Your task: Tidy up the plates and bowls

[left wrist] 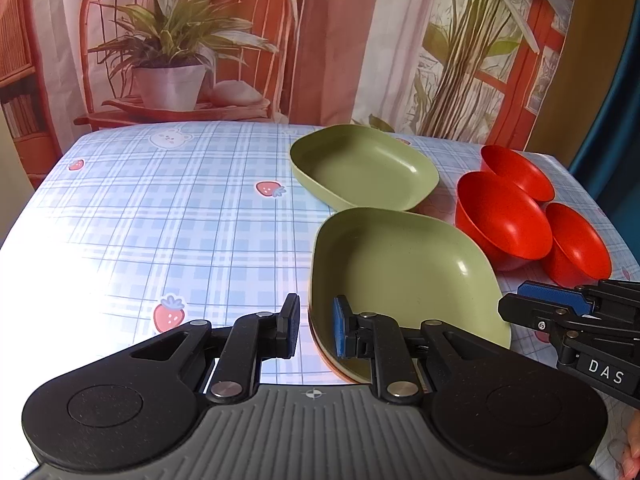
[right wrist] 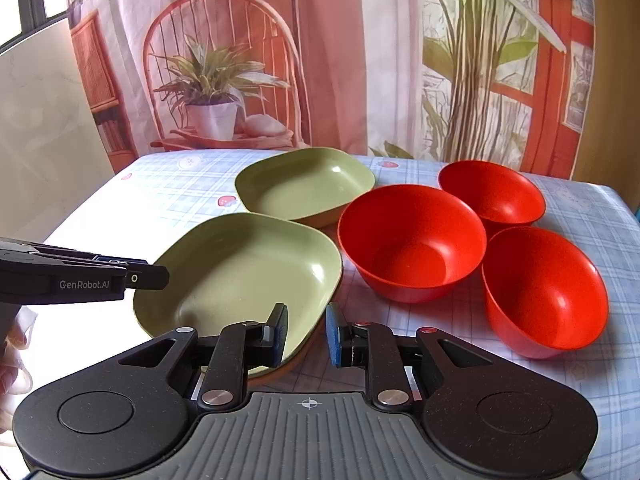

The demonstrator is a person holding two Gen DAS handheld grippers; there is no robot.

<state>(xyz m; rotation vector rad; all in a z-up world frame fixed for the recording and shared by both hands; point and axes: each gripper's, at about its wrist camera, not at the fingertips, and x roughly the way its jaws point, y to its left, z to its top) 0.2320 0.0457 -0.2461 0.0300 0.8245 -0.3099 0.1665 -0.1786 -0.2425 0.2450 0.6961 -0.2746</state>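
Pre-grasp step, judged: left gripper (left wrist: pixel 316 328) and right gripper (right wrist: pixel 306 330), jaws apart, straddle opposite rims of the near green plate (right wrist: pixel 240 268) on the worktop (left wrist: pixel 160 220); next, clamp and stack toward far green plate (right wrist: pixel 304 188) at 12 o'clock; three red bowls (right wrist: pixel 412 240) at 2 o'clock, all empty.

Left half of the table (left wrist: pixel 140 216) is wide open, easy to pass through there. Right side's crowded: two green plates (right wrist: pixel 248 276) sit almost touching, and three red bowls (right wrist: pixel 412 240) bunch up just beside them, rims touching, so only slim gaps in between.
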